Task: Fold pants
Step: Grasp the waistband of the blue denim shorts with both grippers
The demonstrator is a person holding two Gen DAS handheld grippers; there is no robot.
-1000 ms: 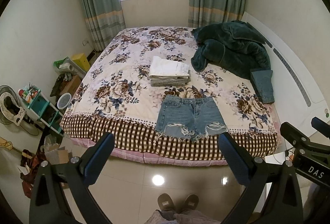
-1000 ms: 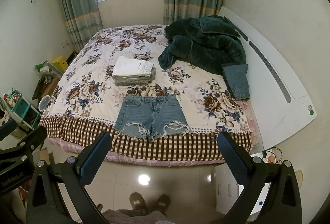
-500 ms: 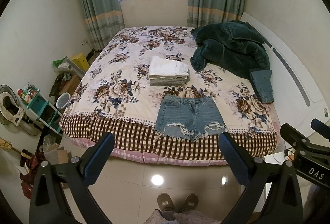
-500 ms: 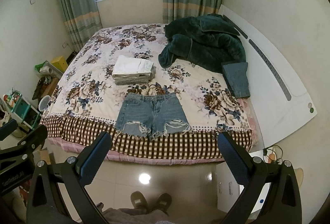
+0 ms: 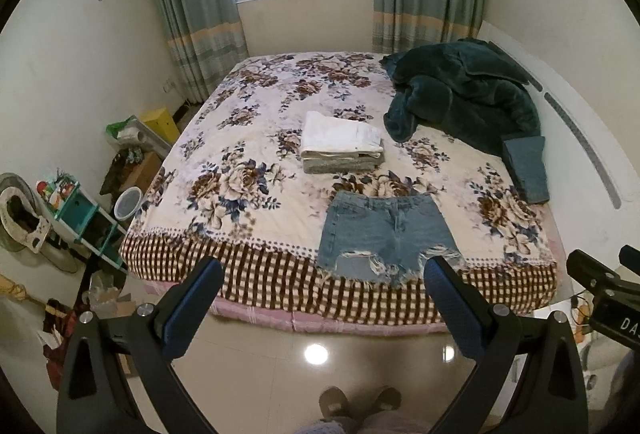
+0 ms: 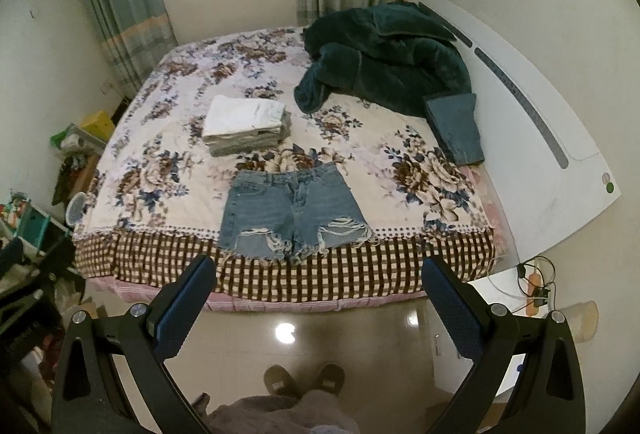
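Frayed blue denim shorts point(image 5: 386, 234) lie flat at the near edge of the floral bed point(image 5: 240, 170), waistband away from me; they also show in the right wrist view point(image 6: 294, 212). My left gripper point(image 5: 322, 304) is open and empty, held above the floor in front of the bed. My right gripper point(image 6: 318, 300) is open and empty too, also short of the bed. Part of the right gripper's body point(image 5: 608, 298) shows at the right edge of the left wrist view.
A stack of folded white and grey clothes point(image 5: 342, 144) lies behind the shorts. A dark green blanket point(image 5: 460, 94) and folded jeans point(image 5: 526, 168) lie at the right by the white headboard point(image 6: 532, 138). Cluttered shelves point(image 5: 76, 210) stand left. Glossy tile floor and my slippers point(image 6: 304, 380) are below.
Both grippers have edged slightly closer to the bed and tilted a little; the shorts sit a bit lower and nearer in view. Nothing was grasped.
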